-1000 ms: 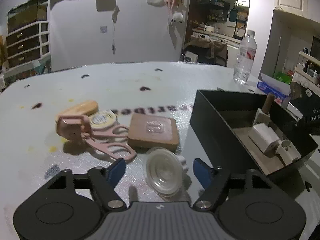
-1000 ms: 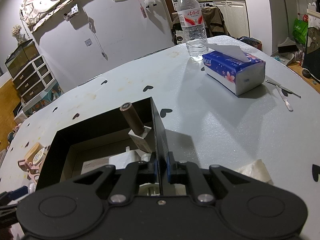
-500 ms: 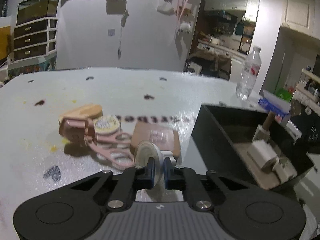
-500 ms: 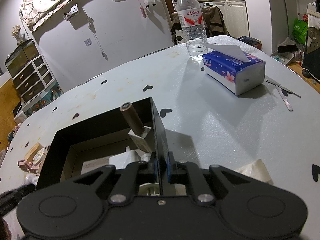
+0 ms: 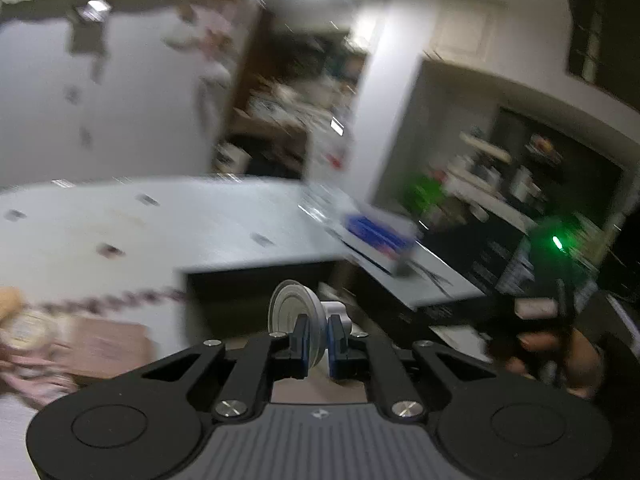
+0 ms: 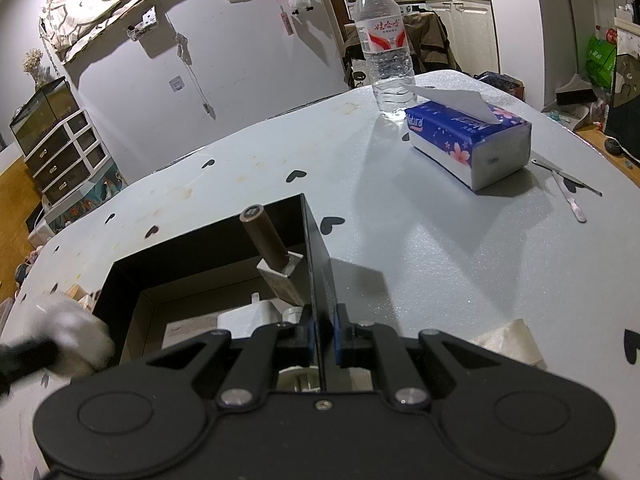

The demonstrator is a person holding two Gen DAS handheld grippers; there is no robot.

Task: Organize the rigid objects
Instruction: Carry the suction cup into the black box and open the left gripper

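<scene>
My left gripper (image 5: pixel 317 338) is shut on a clear round plastic disc (image 5: pixel 292 308) and holds it up in the air near the near-left wall of the black box (image 5: pixel 256 284); this view is motion-blurred. In the right wrist view the disc shows as a white blur (image 6: pixel 68 332) at the box's left edge. My right gripper (image 6: pixel 321 334) is shut on the black box's right wall (image 6: pixel 316 240). Inside the box lie a brown cylinder on a white base (image 6: pixel 266 240) and a white plug adapter (image 6: pixel 248 316).
A brown square pad (image 5: pixel 108 344), a round tape (image 5: pixel 24 328) and pink items (image 5: pixel 24 372) lie left of the box. A blue tissue pack (image 6: pixel 468 140), a water bottle (image 6: pixel 382 44), metal tweezers (image 6: pixel 568 184) and a paper scrap (image 6: pixel 508 340) lie to the right.
My left gripper closed on the clear disc, lifted it off the table and swung right toward the black box. My right gripper has kept its hold on the box wall.
</scene>
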